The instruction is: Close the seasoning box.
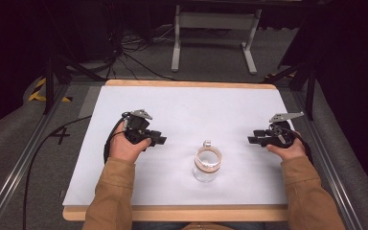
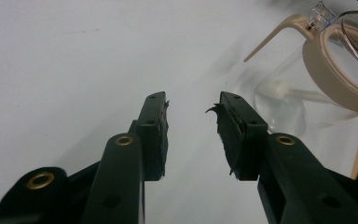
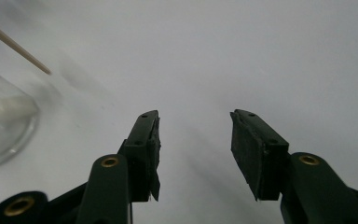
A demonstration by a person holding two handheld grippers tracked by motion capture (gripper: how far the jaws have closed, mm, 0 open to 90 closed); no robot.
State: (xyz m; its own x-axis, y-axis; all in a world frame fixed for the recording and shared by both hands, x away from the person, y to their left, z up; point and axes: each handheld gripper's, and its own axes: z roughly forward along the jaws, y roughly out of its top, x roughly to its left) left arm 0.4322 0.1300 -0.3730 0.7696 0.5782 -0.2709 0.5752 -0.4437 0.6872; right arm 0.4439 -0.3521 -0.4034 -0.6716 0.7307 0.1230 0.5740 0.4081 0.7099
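Count: one clear jar (image 1: 207, 165) on the white table (image 1: 187, 110), between left gripper (image 1: 159, 140) and right gripper (image 1: 250, 139); both sets of jaws parted, holding nothing.

The white tabletop (image 1: 187, 110) is brightly and evenly lit from above, while the floor and room beyond it sink into near-black; the high view is soft and slightly grainy; the glass jar (image 1: 207, 165) casts only a faint shadow; in the left gripper view the jar (image 2: 321, 79) is blurred and its rim glares pale; in the right gripper view the surface shades grey toward the top corners and the jar (image 3: 4, 121) is out of focus.
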